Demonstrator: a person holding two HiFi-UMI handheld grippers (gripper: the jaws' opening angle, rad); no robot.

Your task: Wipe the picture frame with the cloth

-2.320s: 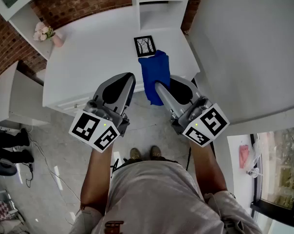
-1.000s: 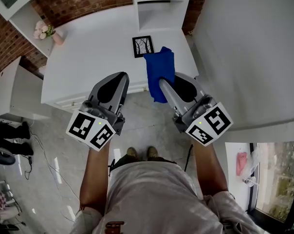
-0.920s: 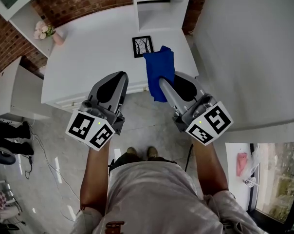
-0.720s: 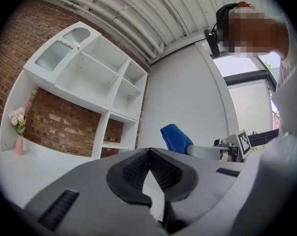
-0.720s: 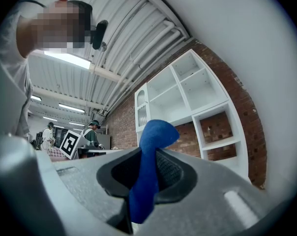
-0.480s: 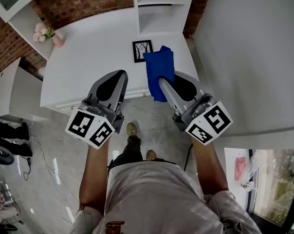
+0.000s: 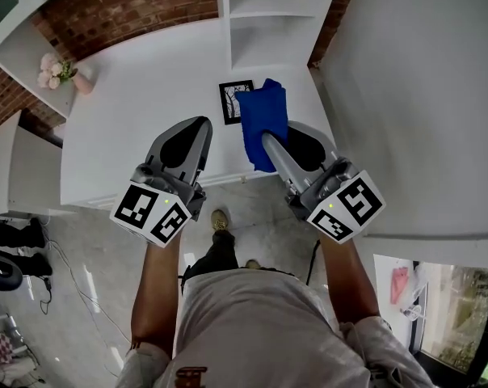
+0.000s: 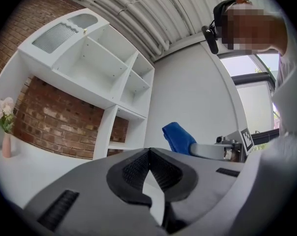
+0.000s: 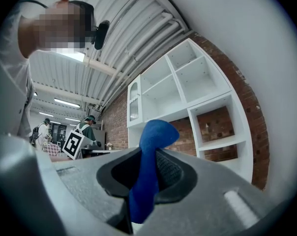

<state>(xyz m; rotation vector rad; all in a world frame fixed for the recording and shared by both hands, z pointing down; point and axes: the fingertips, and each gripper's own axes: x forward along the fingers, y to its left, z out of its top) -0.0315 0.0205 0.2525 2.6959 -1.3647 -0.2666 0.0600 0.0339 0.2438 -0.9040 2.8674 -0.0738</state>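
Note:
A small black picture frame (image 7: 232,100) with a tree drawing lies flat on the white table (image 7: 147,111), near its right end. My right gripper (image 7: 268,141) is shut on a blue cloth (image 7: 262,124), which hangs over the table's front edge just right of the frame and covers its right border. The cloth (image 9: 147,171) rises between the jaws in the right gripper view. My left gripper (image 7: 199,128) is shut and holds nothing, over the table's front edge, left of the frame. From the left gripper view the cloth (image 8: 179,137) shows at the right.
A white shelf unit (image 7: 264,14) stands behind the frame against a brick wall. A pink vase of flowers (image 7: 60,71) sits at the table's far left. A white wall (image 7: 414,95) bounds the right side. Grey floor with cables lies below the table edge.
Both grippers have moved forward over the table's front edge. The cloth now lies closer to the frame and overlaps its right border. The person has stepped forward.

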